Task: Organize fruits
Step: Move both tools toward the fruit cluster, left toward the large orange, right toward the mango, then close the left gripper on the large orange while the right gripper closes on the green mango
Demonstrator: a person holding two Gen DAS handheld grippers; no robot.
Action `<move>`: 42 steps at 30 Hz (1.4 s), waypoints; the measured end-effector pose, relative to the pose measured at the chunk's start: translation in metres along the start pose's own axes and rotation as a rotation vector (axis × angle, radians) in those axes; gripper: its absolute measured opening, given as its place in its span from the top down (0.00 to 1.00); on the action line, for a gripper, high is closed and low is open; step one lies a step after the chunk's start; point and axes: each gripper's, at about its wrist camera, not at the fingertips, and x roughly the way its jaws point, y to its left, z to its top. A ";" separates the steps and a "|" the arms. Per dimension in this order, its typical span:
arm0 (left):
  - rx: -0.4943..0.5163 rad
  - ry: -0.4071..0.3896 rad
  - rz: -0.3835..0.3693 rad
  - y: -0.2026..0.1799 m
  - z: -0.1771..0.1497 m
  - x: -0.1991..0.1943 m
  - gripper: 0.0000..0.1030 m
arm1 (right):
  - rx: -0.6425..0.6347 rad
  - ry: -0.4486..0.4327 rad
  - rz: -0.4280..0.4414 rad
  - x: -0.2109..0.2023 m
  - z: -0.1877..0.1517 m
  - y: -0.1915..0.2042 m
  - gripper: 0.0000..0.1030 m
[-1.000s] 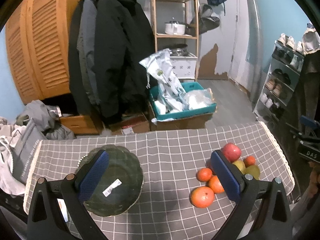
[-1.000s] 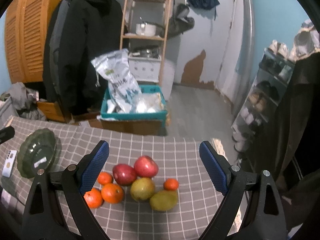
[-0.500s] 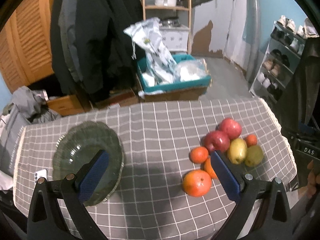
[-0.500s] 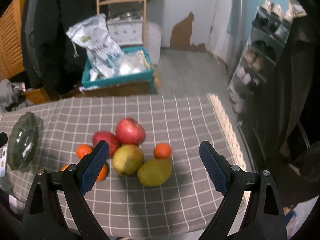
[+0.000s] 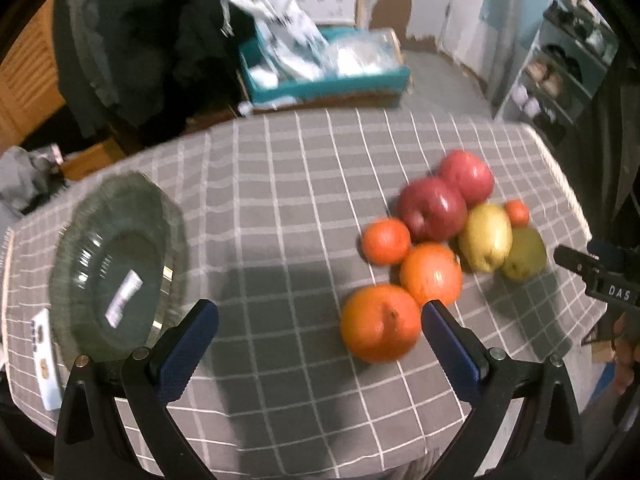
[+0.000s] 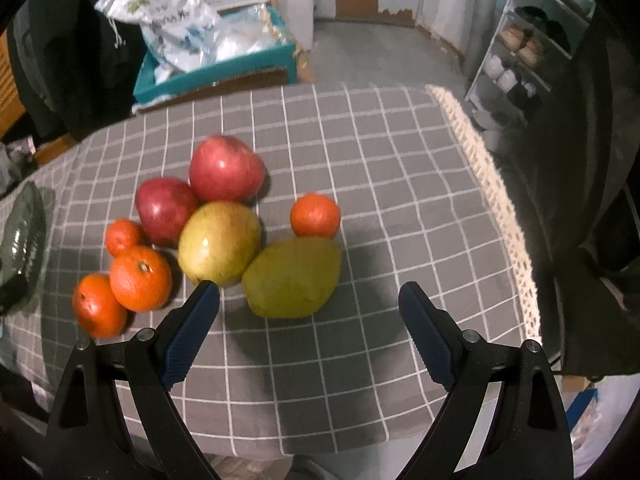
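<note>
Red, orange, yellow-green fruits (image 6: 218,236), clustered.

Both wrist views steeply downward, close, sharing the fruit pile (image 5: 440,248).

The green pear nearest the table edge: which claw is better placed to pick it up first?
Probably the right claw: it is open, and the green pear lies just ahead between its fingers. The left claw faces a large orange instead.

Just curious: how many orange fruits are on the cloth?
4. Three sit together at the pile's left. One small one sits apart, behind the green pear. Others may hide.
</note>
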 end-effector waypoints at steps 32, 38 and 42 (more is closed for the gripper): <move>-0.005 0.182 -0.125 -0.017 -0.020 0.071 0.13 | -0.156 0.156 0.012 0.081 -0.001 0.029 0.13; 0.006 0.206 -0.126 -0.026 -0.022 0.079 0.15 | -0.150 0.170 0.024 0.096 0.003 0.030 0.13; 0.016 0.210 -0.122 -0.031 -0.026 0.084 0.19 | -0.139 0.171 0.044 0.101 0.003 0.033 0.14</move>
